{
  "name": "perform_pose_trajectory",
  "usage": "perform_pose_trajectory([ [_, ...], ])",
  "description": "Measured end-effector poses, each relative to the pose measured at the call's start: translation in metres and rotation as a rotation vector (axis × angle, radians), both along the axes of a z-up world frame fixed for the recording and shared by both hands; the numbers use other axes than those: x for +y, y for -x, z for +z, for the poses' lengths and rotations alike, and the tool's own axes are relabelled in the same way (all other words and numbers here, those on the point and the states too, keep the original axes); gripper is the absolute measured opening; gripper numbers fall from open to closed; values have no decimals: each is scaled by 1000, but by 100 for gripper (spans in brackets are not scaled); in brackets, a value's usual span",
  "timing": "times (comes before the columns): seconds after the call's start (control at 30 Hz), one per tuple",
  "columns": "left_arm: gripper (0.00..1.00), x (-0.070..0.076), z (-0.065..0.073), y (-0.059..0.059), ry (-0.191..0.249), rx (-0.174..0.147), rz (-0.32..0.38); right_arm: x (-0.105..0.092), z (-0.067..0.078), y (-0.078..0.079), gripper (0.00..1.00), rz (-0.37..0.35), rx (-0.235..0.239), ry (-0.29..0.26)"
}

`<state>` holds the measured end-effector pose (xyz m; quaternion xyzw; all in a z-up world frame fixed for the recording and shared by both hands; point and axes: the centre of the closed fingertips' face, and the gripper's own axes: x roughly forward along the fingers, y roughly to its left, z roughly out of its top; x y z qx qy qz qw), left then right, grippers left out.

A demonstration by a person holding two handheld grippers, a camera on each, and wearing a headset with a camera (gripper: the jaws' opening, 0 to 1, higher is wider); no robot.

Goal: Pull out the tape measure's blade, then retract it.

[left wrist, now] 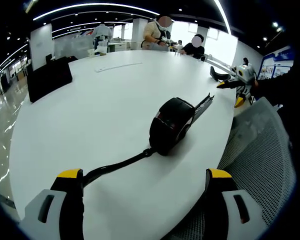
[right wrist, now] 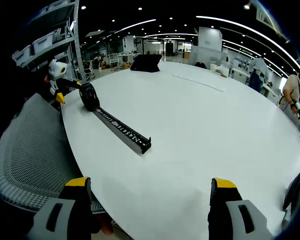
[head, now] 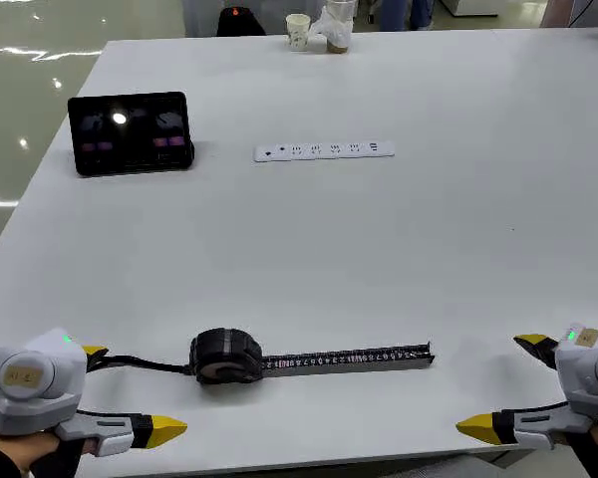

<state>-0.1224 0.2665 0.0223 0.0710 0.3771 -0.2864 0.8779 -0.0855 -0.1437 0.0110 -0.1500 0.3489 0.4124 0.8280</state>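
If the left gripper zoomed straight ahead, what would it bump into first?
Most likely the tape measure's black case, straight ahead of the left gripper, whose jaws are open. Its thin strap lies nearer on the table, so that might get brushed first; the gripper's height is unclear.

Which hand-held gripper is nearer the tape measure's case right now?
Left. The left hand-held gripper sits open just to the left of the case. The right hand-held gripper, also open, is off past the far tip of the extended blade.
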Motion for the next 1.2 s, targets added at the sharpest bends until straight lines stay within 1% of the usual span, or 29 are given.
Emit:
perform_pose_trajectory([
  [0.2, 99, 1, 1, 1, -2, -3, 1, 0, 0, 0, 99, -1, -1, -6],
  [0.27, 99, 1, 2, 1, -4, -8, 1, -1, -1, 0, 99, 1, -5, -4],
  [0.33, 99, 0, 4, 1, 5, -13, 2, -1, -1, 0, 99, 0, -8, -6],
  [0.37, 99, -1, 6, -1, 10, -23, -1, -1, -1, 0, 99, -1, -4, -8],
  [0.43, 99, 0, 7, -2, -1, -33, 5, -1, -1, 1, 99, -1, -1, -8],
  [0.53, 99, -2, 10, -3, 6, -42, 6, 0, 0, 2, 99, 4, 0, -9],
  [0.63, 99, -4, 10, -4, 2, -45, 8, 0, 1, 2, 99, 13, -4, -6],
  [0.7, 99, -7, 10, -4, -1, -37, 12, 1, 3, 1, 99, 25, -13, -5],
  [0.77, 99, -10, 10, -5, -2, -39, 12, 1, 5, 1, 99, 29, -17, -3],
  [0.87, 99, -16, 11, -8, 12, -32, 24, -1, 4, -3, 99, 35, -20, -1],
  [0.93, 99, -21, 13, -8, 17, -36, 24, 0, 6, -3, 99, 39, -21, 1],
  [1.0, 99, -25, 12, -8, 9, -36, 18, 1, 6, -4, 99, 44, -22, 7],
  [1.03, 99, -26, 10, -8, -5, -33, 12, 1, 6, -5, 99, 49, -19, 10],
  [1.1, 99, -27, 10, -8, -9, -36, 6, 1, 5, -5, 99, 58, -15, 14],
  [1.2, 99, -30, 8, -8, -20, -33, 8, 3, 5, -6, 99, 81, -16, 30],
])
